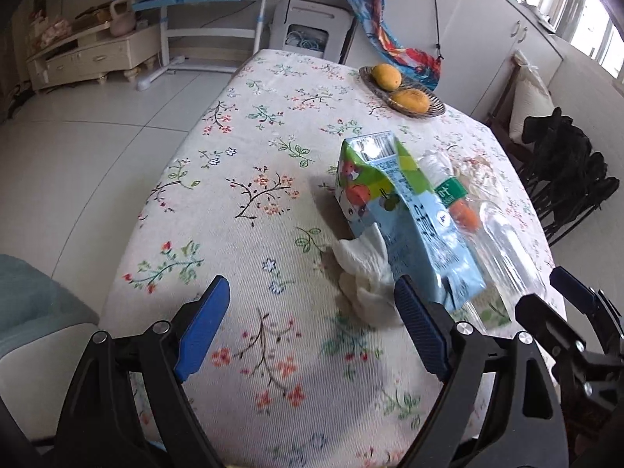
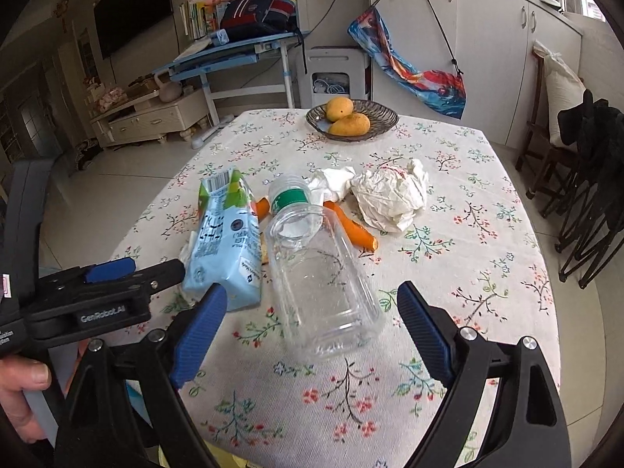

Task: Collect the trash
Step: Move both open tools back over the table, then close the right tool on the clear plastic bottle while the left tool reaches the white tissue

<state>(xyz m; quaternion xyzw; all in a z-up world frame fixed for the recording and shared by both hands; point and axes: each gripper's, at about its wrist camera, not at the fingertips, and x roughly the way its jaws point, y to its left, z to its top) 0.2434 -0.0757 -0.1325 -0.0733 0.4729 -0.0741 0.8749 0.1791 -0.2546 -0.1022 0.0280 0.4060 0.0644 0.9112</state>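
Note:
A blue and green drink carton (image 1: 397, 210) lies on the floral tablecloth (image 1: 249, 179), a crumpled white tissue (image 1: 366, 277) against its near side. My left gripper (image 1: 311, 284) hovers open just short of the tissue, nothing between its fingers. In the right wrist view a clear plastic jar (image 2: 323, 280) lies on its side, mouth away, its base reaching between the open fingers of my right gripper (image 2: 312, 288); the pads do not touch it. Behind it are a small green-labelled bottle (image 2: 290, 195), an orange carrot piece (image 2: 351, 226), a crumpled paper ball (image 2: 394, 195) and the carton (image 2: 228, 234).
A woven bowl (image 2: 386, 117) with two mangoes sits at the table's far end. Dark chairs (image 2: 585, 202) stand along the right edge. A person's hand (image 2: 23, 390) holds the left gripper's body (image 2: 97, 304) close beside the right one. Bare cloth lies left of the carton.

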